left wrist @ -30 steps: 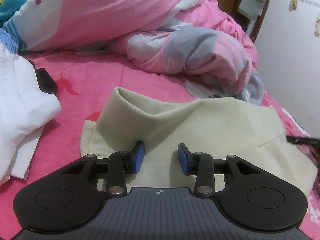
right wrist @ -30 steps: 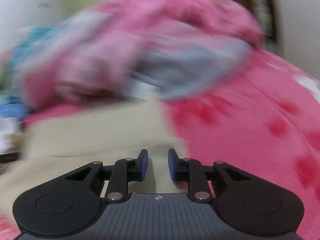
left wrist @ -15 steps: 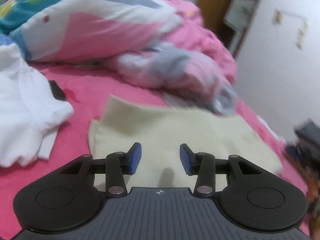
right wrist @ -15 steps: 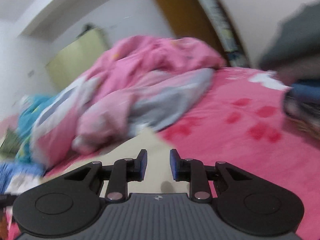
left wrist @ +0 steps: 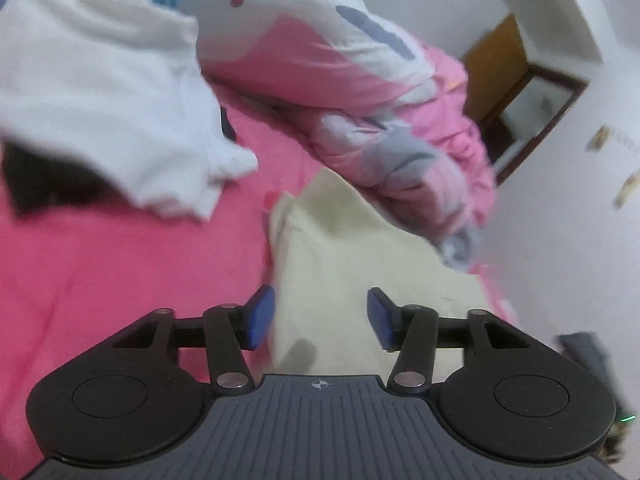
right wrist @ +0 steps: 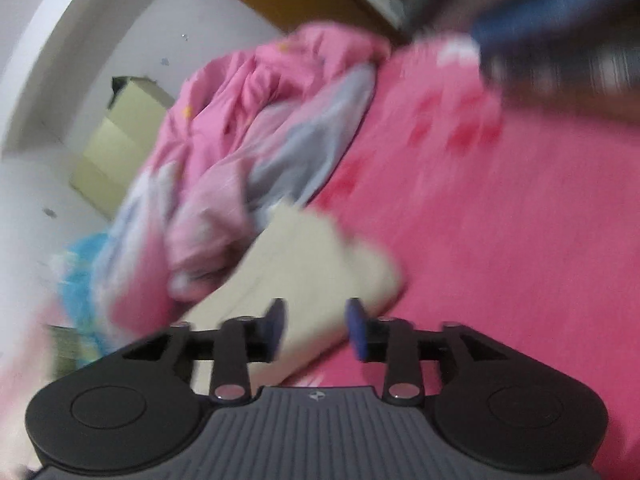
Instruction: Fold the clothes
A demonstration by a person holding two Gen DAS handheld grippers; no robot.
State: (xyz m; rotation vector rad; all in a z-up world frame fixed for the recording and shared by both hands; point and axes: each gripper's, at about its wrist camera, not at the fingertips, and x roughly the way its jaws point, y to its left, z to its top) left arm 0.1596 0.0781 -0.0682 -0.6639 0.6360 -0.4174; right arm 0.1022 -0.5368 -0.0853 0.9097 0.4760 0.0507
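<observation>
grippers opening wider than before, cream garment [left wrist: 352, 248] released

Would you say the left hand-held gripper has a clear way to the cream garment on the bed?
Probably yes: the cream garment lies flat just beyond the left hand-held gripper, whose jaws are opening, empty, with nothing between.

You look across bed [left wrist: 120, 264] with bright pink sheet, darker pink blotches on it in right wrist view. Crumpled pink, grey and white duvet [left wrist: 404, 128] heaped along far side. White walls [left wrist: 560, 216] behind, curved by fisheye. Orange-brown wooden door [left wrist: 496, 64] at corner, dark-framed furniture [left wrist: 536, 120] beside it. Pale yellow-green cabinet [right wrist: 116, 148] against wall in your right wrist view. Small marks and stickers on walls. Light even, indoor; both views blurred.
</observation>
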